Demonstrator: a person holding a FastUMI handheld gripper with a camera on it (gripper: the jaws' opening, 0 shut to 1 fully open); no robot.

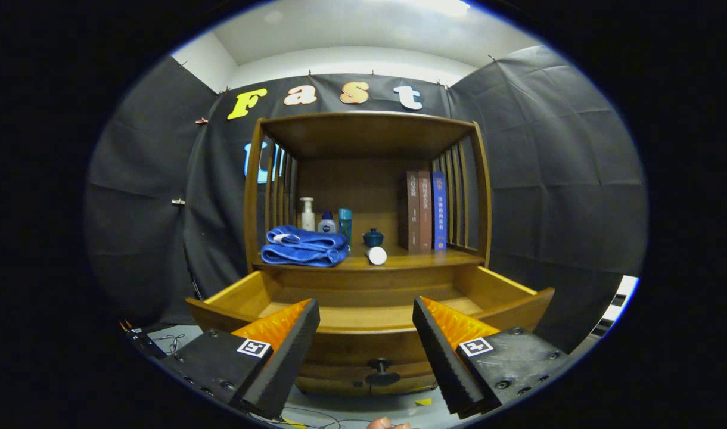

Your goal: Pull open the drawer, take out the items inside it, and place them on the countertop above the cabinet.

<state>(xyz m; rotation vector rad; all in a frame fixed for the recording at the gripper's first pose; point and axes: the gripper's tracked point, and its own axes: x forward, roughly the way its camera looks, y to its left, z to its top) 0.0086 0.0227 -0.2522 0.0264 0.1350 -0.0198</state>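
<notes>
The wooden cabinet's drawer (239,292) stands pulled open, its front curving out toward me with a dark knob (381,372) low on it. The part of the drawer floor I can see is bare wood. My gripper (364,302) is open, hovering above the drawer's front edge with nothing between its fingers. On the countertop (423,261) above lie a folded blue towel (304,245) and a white cylinder (376,255) on its side. A small blue lidded pot (373,237) stands behind the cylinder.
Behind the towel stand a white pump bottle (307,213), a small blue-capped bottle (326,223) and a teal bottle (345,221). Three books (424,210) stand upright at the right under the slatted shelf roof (363,134). A fingertip (387,423) shows below the gripper; cables (173,342) lie on the floor.
</notes>
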